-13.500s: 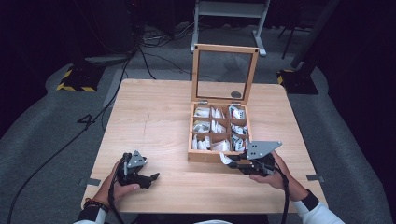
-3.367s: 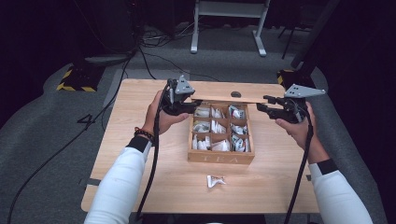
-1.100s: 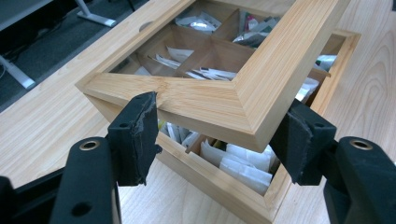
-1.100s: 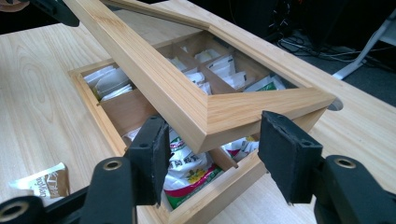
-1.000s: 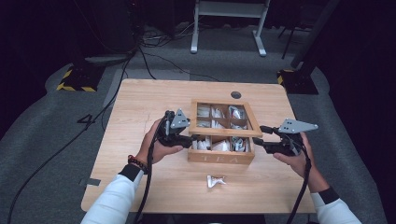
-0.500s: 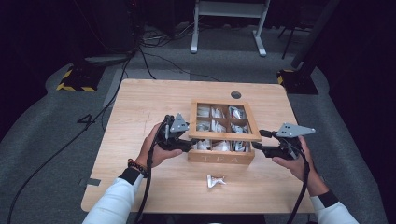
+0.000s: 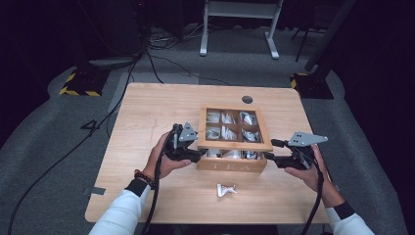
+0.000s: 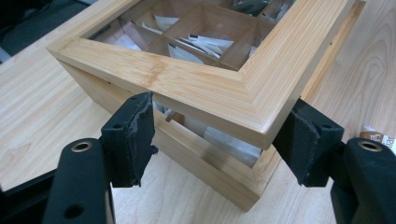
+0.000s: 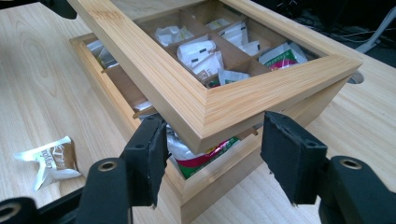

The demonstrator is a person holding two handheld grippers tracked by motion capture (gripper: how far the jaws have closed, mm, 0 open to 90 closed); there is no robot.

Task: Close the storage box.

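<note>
A loose sachet (image 7: 225,189) lies on the table (image 7: 147,117) at 6 o'clock of the box (image 7: 232,164); its print is too blurred to read. The box sits mid-table, its front wall stamped "TEA".

The left gripper (image 7: 195,152) stands at the lid's (image 7: 235,145) front corner at 9 o'clock, the right gripper (image 7: 270,157) at the 3 o'clock corner. Both have jaws spread wide, each straddling a corner of the lid frame and clamping nothing. The lid hangs just above the box, a gap showing beneath.

To close it well, I judge both corners should drop level and together, with no packet (image 9: 205,156) caught under the frame.
</note>
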